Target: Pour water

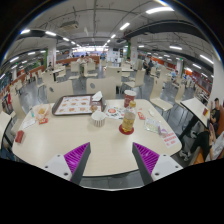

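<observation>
- The hand-held gripper point(110, 160) has its two fingers spread wide apart, and nothing is held or touched between them.
- The magenta pad on the left finger point(76, 155) and the one on the right finger point(147, 157) face each other across a bare stretch of the pale round tabletop point(60, 140).
- Both fingers hang over the near edge of that tabletop, well short of everything standing on it.
- Beyond the fingers and slightly to the right, a clear jar-like container with orange-yellow contents point(127, 121) stands upright on the tabletop; whether it holds water cannot be told.
- Just to the left of that container, a small white ribbed cup point(99, 117) stands upright, close to it but apart from it.
- Farther ahead and to the left, a dark rectangular tray with pale round items in rows point(73, 105) lies flat on the tabletop.
- Small items lie scattered toward the left part of the tabletop, among them a reddish-topped thing point(41, 116); they are too small to name.
- To the right, beyond the right finger, some flat pink-and-white packets point(166, 131) rest near the tabletop's edge.
- Behind the tabletop, a large hall stretches away with more tables and white chairs point(108, 80) under rows of bright ceiling strip lights point(125, 26).
</observation>
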The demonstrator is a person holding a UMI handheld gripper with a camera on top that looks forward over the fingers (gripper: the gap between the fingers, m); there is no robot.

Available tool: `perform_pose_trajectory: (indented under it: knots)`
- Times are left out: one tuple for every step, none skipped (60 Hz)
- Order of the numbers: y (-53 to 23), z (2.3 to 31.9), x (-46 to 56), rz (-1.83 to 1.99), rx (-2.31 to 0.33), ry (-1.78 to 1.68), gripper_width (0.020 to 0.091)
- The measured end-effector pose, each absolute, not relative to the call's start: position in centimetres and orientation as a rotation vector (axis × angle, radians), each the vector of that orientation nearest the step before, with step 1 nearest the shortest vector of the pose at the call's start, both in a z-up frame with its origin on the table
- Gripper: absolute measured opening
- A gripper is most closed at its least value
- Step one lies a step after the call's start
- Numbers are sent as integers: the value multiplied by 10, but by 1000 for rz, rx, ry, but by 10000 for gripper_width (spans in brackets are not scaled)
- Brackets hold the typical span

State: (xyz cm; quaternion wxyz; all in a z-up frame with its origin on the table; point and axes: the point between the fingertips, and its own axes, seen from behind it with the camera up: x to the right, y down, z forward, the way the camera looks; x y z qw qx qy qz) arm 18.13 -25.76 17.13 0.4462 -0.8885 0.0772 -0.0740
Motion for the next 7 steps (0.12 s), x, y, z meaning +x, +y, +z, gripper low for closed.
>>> perform_pose_trajectory:
  knots:
    - [-258,172,181,-187,-2201,186,853]
    - [-257,170,181,-190,-2199,180,850]
    - [-257,172,180,-190,-2197,175,850]
    - [-258,172,179,-190,-2194,170,851]
    - [-258,173,179,-192,-2193,166,849]
    - [-258,173,178,-195,-2192,162,852]
    - [-258,174,177,-198,-2195,159,851]
